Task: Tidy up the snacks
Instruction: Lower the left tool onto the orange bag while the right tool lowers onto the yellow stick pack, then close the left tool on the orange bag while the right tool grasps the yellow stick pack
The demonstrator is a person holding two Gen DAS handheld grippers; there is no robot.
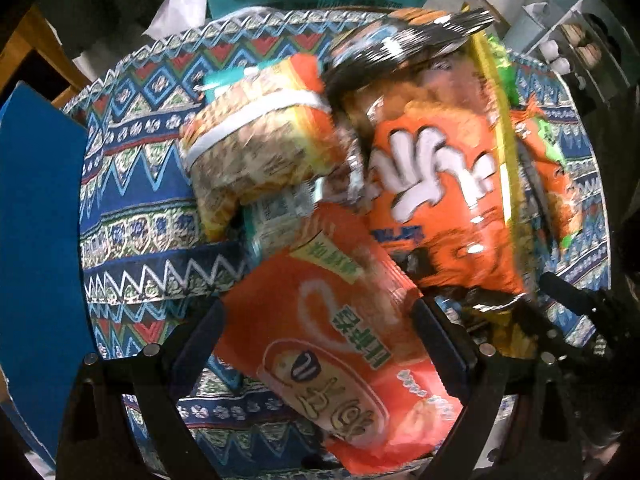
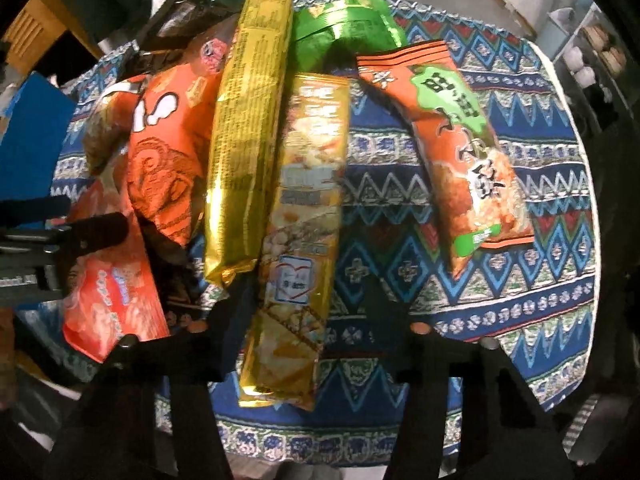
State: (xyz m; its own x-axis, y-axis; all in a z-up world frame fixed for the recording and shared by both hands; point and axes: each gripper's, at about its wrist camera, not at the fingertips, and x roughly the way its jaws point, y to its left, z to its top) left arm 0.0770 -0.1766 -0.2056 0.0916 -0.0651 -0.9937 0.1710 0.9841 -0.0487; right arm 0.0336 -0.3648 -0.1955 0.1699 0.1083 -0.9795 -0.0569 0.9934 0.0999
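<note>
Many glossy crinkled packets heaped on woven zigzag-patterned cloth.

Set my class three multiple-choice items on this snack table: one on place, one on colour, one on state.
1. The green-labelled orange packet lies: A right of the pile; B under the gold packet; C in a box.
2. The tablecloth is mainly: A white; B blue patterned; C black.
3. The left tongs are: A shut, empty; B shut on a bottle; C open, astride a red-orange packet.
Answers: 1 A, it rests on cloth at the right in the right wrist view; 2 B, blue zigzag bands show; 3 C, both fingers stand wide at its sides.
</note>
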